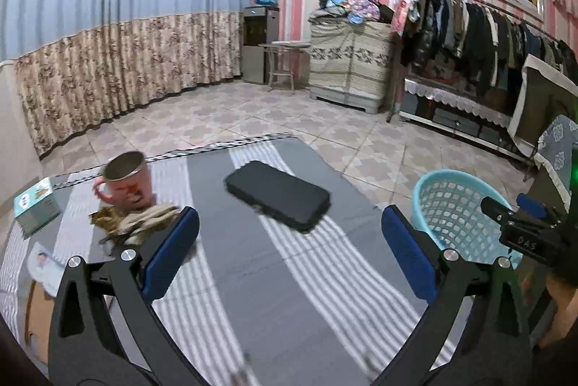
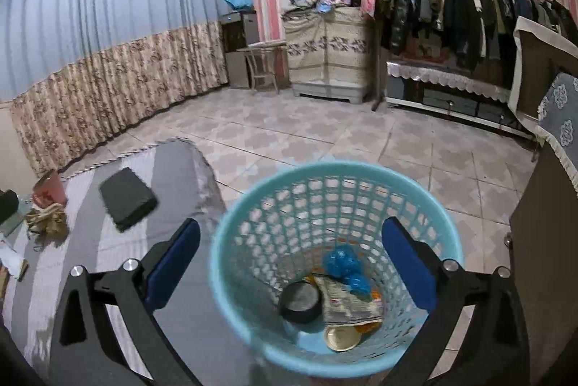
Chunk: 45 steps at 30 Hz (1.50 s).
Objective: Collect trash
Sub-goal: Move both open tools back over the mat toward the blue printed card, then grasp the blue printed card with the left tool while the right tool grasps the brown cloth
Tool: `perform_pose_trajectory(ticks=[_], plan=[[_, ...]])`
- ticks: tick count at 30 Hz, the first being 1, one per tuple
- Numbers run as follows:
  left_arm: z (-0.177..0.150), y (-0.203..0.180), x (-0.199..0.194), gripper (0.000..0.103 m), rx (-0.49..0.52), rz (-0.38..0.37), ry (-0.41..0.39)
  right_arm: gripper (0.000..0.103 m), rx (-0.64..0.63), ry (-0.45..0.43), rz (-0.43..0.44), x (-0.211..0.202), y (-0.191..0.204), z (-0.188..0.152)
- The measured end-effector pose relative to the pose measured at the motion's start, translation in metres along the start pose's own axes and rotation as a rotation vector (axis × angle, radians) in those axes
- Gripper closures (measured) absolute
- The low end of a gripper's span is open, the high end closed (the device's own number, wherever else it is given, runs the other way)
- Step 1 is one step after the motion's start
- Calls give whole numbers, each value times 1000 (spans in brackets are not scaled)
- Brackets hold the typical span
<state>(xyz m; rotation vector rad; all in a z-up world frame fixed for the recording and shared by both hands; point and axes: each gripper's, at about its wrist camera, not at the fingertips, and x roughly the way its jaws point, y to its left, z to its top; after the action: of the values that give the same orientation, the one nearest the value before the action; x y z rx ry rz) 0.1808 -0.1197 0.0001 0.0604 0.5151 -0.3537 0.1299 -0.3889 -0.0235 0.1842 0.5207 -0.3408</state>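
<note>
Two sets of tongs at work over a striped grey table (image 1: 253,277): left gripper (image 1: 289,248) spread wide and empty above the cloth, right gripper (image 2: 290,259) likewise wide and empty, poised over a light-blue lattice wastebasket (image 2: 253,205) beside the table's edge. Inside the basket: blue crumpled wrappers (image 2: 341,263), a folded paper packet (image 2: 346,303), a black round tin (image 2: 301,301), a pale lid (image 2: 341,337). Left on the table: a crumpled tan wrapper (image 1: 137,223) touching a pink mug (image 1: 126,180), a black phone (image 1: 278,194) near the middle, a small teal box (image 1: 34,205) at the far left.
</note>
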Motion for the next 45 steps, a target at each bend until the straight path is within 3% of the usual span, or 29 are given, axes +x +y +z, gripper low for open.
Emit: perform_pose_trajectory(ticks=[7, 14, 24, 28, 34, 41, 45], plan=[[-26, 37, -26, 5, -23, 90, 8, 5, -69, 4, 60, -9, 40, -6], [-64, 70, -41, 5, -24, 193, 38, 5, -35, 12, 151, -18, 70, -11], [-95, 129, -55, 5, -60, 236, 87, 5, -92, 37, 162, -20, 117, -20], [-94, 170, -53, 5, -111, 291, 120, 5, -48, 58, 116, -15, 124, -21], [-89, 229, -49, 6, -180, 356, 122, 5, -86, 86, 111, -7, 143, -26], [-75, 255, -14, 6, -159, 348, 184, 5, -86, 114, 105, 0, 150, -27], [-75, 262, 8, 19, -179, 308, 253, 5, -48, 136, 106, 6, 141, -28]])
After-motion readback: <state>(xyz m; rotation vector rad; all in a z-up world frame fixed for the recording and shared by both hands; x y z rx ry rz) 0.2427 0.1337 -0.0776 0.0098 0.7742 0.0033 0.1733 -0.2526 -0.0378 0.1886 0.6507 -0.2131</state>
